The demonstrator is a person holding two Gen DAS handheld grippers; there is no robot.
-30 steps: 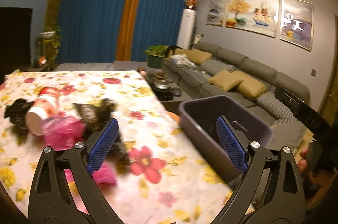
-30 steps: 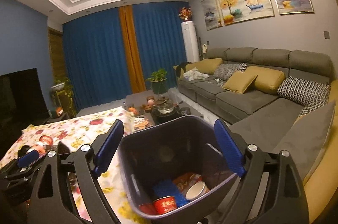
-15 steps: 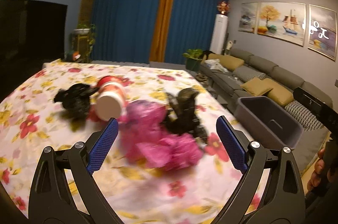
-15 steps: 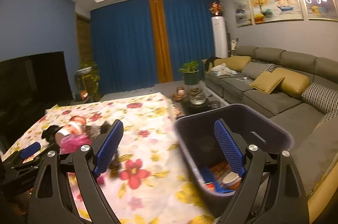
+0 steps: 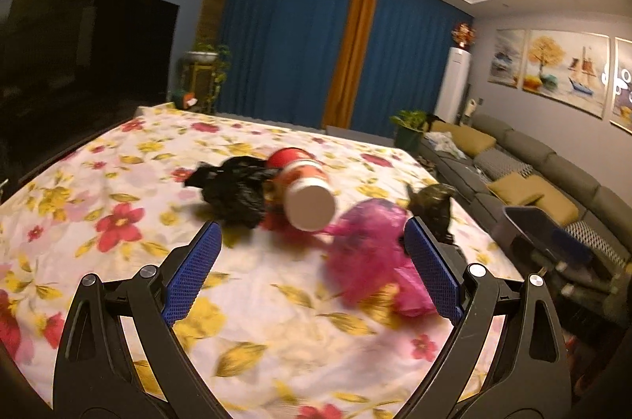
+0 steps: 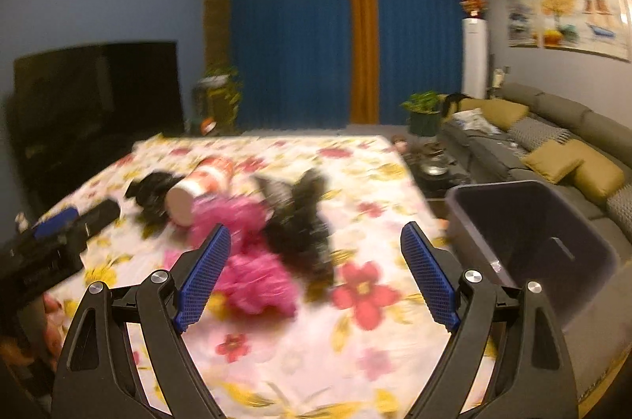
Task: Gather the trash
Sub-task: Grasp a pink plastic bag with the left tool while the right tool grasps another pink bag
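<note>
lying in the middle of the left wrist frame on the flowered cloth (image 5: 130,198), the trash is one small heap: a red and white cup (image 5: 304,188) on its side, a black bag (image 5: 237,190) touching it at left, and a pink bag (image 5: 367,249) at lower right. the left gripper (image 5: 312,271) has its jaws spread and empty. the right gripper (image 6: 316,275) is spread too with nothing held, the pink bag and a dark wrapper (image 6: 300,221) showing between its fingers, and the grey bin (image 6: 525,233) is at the right edge of its frame.

Black grippers (image 5: 312,267), blue textured pads (image 6: 203,275)
</note>
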